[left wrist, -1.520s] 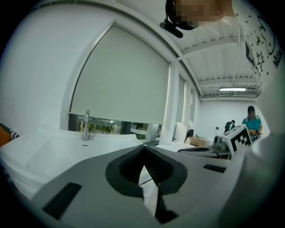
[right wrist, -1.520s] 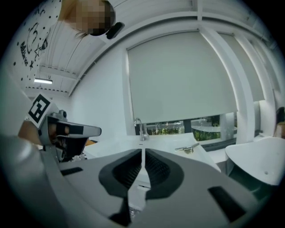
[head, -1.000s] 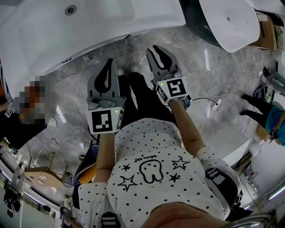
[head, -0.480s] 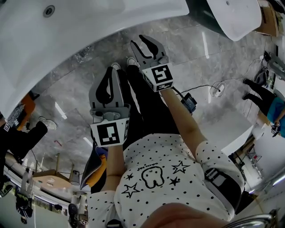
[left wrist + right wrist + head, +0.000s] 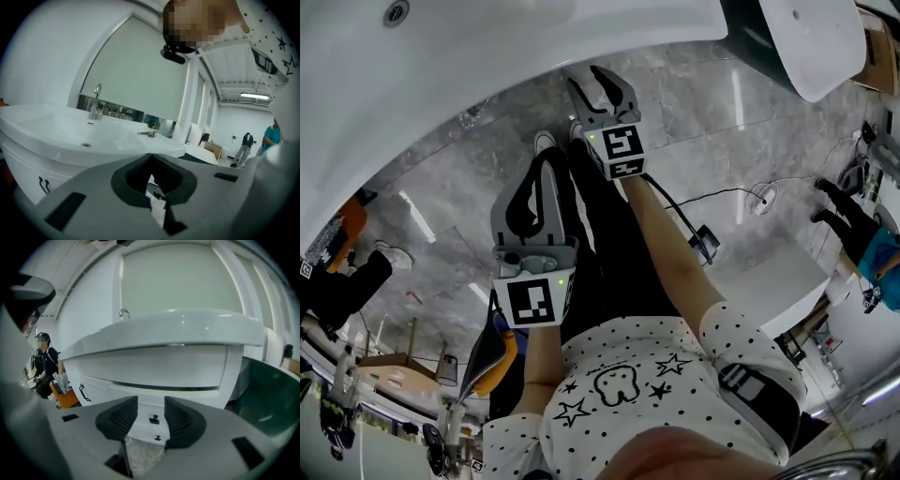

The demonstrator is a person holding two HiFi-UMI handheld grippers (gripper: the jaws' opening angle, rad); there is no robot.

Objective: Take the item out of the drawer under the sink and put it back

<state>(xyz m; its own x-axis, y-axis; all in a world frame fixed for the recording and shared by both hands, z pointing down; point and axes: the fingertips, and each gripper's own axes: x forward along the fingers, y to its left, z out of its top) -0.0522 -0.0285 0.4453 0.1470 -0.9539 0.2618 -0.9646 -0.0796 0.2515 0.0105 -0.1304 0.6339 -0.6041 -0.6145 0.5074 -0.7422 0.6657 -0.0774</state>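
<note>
The white sink [image 5: 487, 56] fills the top of the head view, with the grey marble floor below it. My right gripper [image 5: 592, 82] reaches under its rim, and its jaws, which have just been opening, stand open with nothing between them. In the right gripper view, my right gripper [image 5: 151, 401] faces the white cabinet drawers [image 5: 154, 366] under the sink [image 5: 178, 329], all shut, with small black handles [image 5: 153, 419] between the jaws. My left gripper [image 5: 542, 164] hangs lower and nearer to me, shut and empty. In the left gripper view, my left gripper [image 5: 151, 157] looks over the basin [image 5: 70, 136]. No item shows.
A second white basin [image 5: 811, 47] stands at the top right. A black cable and a small device [image 5: 708, 242] lie on the floor to my right. A person [image 5: 44, 366] crouches left of the cabinet by an orange thing [image 5: 65, 397]. Another person [image 5: 853, 225] stands far right.
Both grippers have sunk towards the floor, the right one farther and in under the sink's rim. The right jaws have spread wider. The left jaws stayed shut.
</note>
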